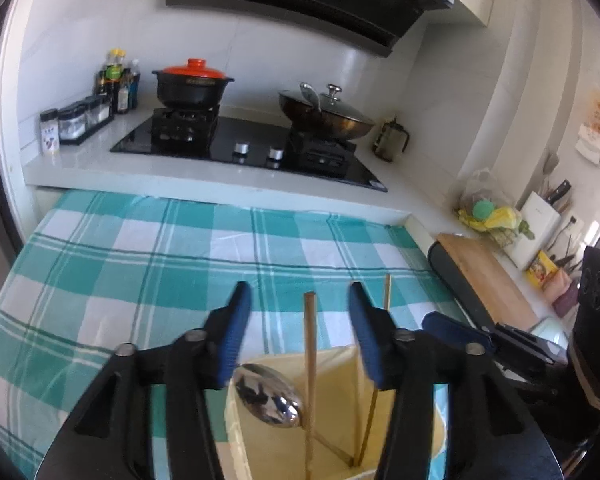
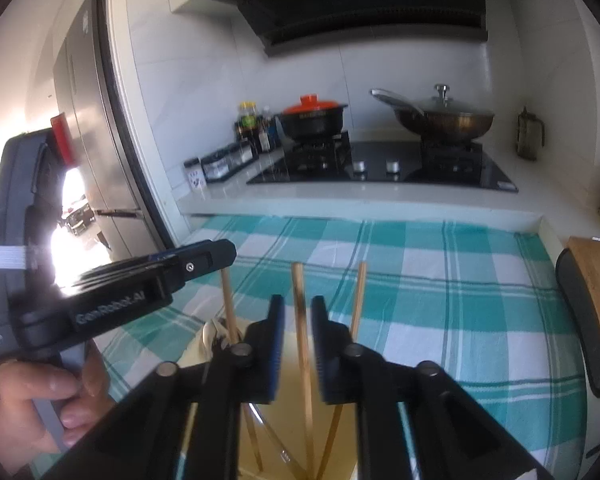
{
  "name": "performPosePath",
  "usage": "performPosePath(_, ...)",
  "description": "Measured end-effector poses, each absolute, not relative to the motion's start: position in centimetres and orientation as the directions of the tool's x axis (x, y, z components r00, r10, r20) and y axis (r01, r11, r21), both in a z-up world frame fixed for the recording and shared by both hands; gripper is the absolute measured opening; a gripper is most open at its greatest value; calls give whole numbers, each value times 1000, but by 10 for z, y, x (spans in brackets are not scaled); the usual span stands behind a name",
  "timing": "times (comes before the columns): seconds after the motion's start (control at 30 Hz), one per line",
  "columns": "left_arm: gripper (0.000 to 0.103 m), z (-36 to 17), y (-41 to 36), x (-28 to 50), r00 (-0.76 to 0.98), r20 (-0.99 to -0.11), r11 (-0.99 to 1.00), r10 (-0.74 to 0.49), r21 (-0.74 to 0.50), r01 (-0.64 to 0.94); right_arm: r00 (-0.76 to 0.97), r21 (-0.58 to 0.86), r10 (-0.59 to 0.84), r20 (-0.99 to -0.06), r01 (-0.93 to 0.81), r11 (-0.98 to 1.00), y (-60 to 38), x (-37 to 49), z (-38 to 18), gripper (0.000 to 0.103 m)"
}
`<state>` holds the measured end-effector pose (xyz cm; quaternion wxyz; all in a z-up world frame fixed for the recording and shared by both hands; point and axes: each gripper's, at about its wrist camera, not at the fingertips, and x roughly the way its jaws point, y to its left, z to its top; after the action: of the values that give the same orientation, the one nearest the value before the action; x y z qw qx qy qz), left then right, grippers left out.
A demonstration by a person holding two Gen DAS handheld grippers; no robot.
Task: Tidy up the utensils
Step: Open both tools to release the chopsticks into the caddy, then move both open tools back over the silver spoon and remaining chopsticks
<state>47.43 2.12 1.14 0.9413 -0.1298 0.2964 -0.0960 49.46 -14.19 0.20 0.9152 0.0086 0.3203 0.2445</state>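
Left wrist view: left gripper (image 1: 300, 332) jaws wide, gripping nothing, one chopstick (image 1: 310, 380) upright between them; spoon (image 1: 268, 396) stands in the cream holder (image 1: 336, 452), apparently just deposited.

Right wrist view: right gripper (image 2: 298, 350) part-open around another chopstick (image 2: 302, 340), pads clear.

Counter under a checked cloth

I see a teal-and-white checked cloth (image 1: 140, 256) spread over the counter (image 1: 228, 182), with a pale yellow utensil holder (image 1: 340, 436) standing on it.
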Motion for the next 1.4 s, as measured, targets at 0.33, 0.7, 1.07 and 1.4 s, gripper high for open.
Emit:
performPosePath(0.33, 102, 95, 48, 336, 847, -529, 997, -62, 9, 79, 756, 30, 359, -546, -411, 911, -177, 375, 113, 82)
performPosePath(0.7, 102, -22, 34, 189, 780, -625, 996, 27, 83, 33, 733, -92, 159, -662, -289, 953, -212, 195, 0, 85)
performPosePath(1.07, 102, -62, 22, 142, 791, -611, 997, 31, -35, -66, 773, -83, 12, -634, -84, 993, -221, 130, -68, 85)
performPosePath(1.4, 102, -70, -1, 137, 761, -639, 993, -111, -95, 65, 807, -132, 38, -589, -142, 981, -192, 119, -63, 85)
